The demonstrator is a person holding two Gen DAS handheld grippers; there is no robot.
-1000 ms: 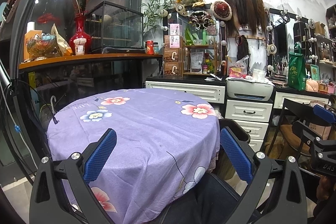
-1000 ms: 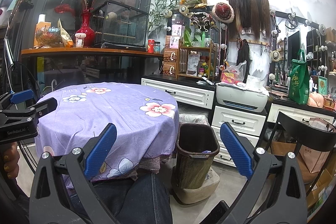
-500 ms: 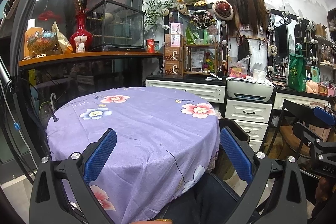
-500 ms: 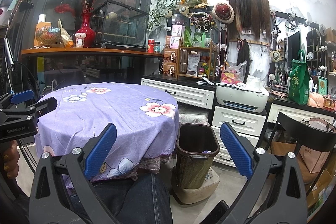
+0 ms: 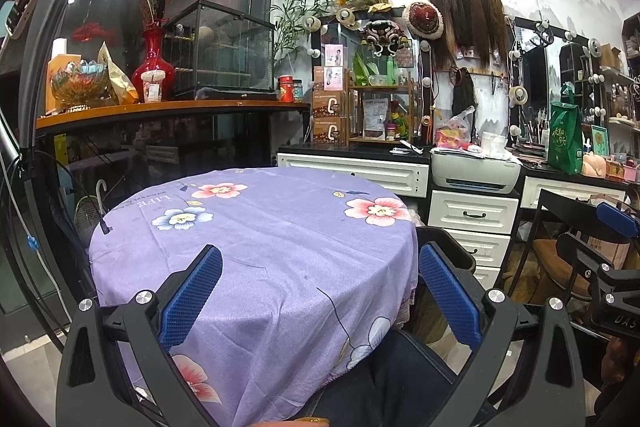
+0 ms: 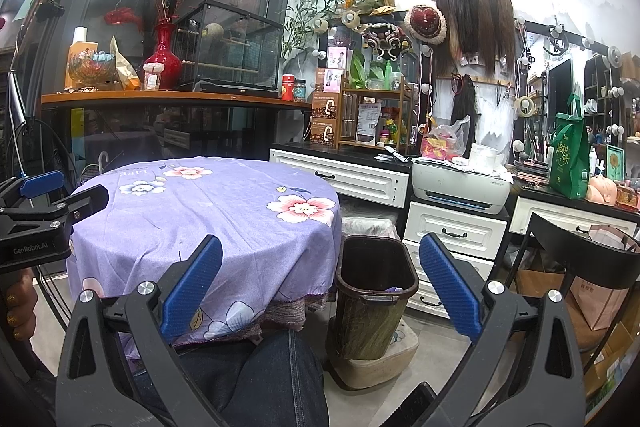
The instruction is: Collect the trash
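A round table under a purple flowered cloth (image 5: 256, 247) (image 6: 208, 211) fills the middle of both views, with no loose object showing on it. To its right on the floor stands a dark brown trash bin (image 6: 374, 291) on a beige base, a scrap of purple lying inside it. My left gripper (image 5: 320, 297) is held open above the near edge of the table, nothing between its blue pads. My right gripper (image 6: 320, 293) is open too, hanging over the gap between table and bin. The left gripper's body (image 6: 36, 223) shows at the left edge of the right wrist view.
A person's knee in dark jeans (image 6: 260, 379) lies below the grippers. White drawers (image 6: 452, 239) with a printer (image 6: 460, 187) stand behind the bin. A black chair (image 6: 584, 259) with paper bags is at right. A wooden counter (image 5: 160, 109) with a red vase runs behind the table.
The left wrist view has tilted up very slightly, so the table sits a touch lower. The right gripper and the bin look unchanged. Both grippers stay open.
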